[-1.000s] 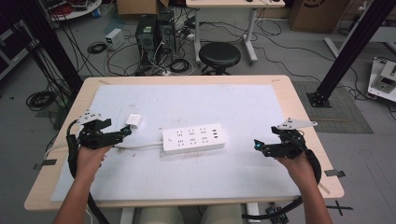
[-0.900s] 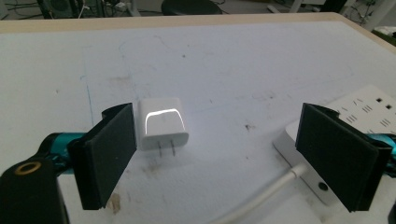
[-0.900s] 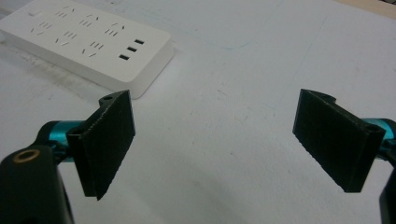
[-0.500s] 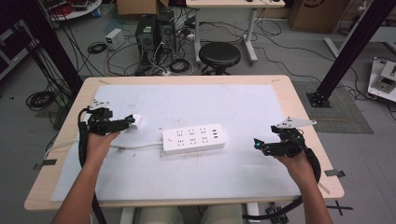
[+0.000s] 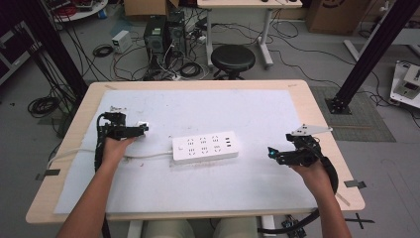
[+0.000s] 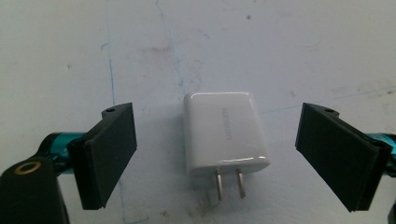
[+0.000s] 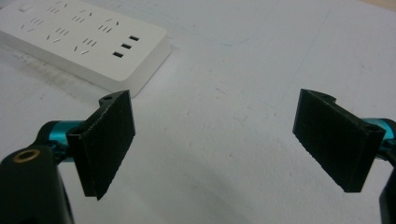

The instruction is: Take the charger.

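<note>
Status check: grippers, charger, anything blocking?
Left gripper open, straddling charger, no contact. Charger flat on mat, prongs toward camera. Right gripper open, idle beside power strip. Nothing blocking.

white charger (image 6: 226,132) | flat on mat, prongs toward camera | left of power strip (image 5: 205,148)

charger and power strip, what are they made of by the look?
Charger: likely glossy white plastic, soft highlights on rounded edges; two bare metal prongs. Power strip: probably matte white plastic, even sheen, moulded slots.
</note>
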{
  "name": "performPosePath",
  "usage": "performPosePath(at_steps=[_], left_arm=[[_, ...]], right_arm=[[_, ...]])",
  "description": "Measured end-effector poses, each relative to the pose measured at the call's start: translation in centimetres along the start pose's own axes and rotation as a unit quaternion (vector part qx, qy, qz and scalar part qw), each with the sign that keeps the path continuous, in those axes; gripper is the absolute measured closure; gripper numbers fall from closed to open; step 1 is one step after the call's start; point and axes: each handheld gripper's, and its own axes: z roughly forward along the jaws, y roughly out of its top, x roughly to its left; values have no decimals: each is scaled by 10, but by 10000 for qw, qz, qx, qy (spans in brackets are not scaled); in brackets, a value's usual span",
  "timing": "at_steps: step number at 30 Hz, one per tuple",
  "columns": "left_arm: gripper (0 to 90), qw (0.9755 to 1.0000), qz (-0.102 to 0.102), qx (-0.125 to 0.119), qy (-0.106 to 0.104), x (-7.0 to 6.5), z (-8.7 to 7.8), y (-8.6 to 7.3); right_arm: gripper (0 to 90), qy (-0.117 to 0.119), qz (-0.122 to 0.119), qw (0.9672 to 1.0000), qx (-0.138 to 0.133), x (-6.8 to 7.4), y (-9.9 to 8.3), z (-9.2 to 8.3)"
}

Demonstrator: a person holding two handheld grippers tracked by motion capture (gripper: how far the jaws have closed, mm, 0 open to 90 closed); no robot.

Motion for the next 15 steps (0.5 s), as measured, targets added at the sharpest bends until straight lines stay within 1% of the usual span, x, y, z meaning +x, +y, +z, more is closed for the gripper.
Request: performPosePath(at_steps=[4, 6, 7, 8, 9, 10, 15], left_arm=[[126, 9999, 55, 78, 34, 0, 5, -1], [126, 9997, 104, 203, 81, 1, 9, -3], [126, 9997, 104, 203, 81, 1, 9, -3], [127, 9996, 85, 249, 116, 1, 12, -4], [128, 9995, 107, 281, 130, 1, 13, -4], [128, 9995, 92, 277, 149, 1, 14, -4], [141, 9990, 202, 350, 169, -2, 17, -6]], right_arm=[[130, 4, 14, 10000, 0, 0, 0, 0], [130, -3, 24, 10000, 24, -1, 0, 1], [130, -3, 24, 10000, 24, -1, 0, 1], [130, -4, 23, 10000, 28, 0, 0, 1], [131, -8, 20, 10000, 35, 0, 0, 2], [130, -9, 29, 10000, 64, 0, 0, 2], [131, -8, 34, 10000, 34, 1, 1, 3]])
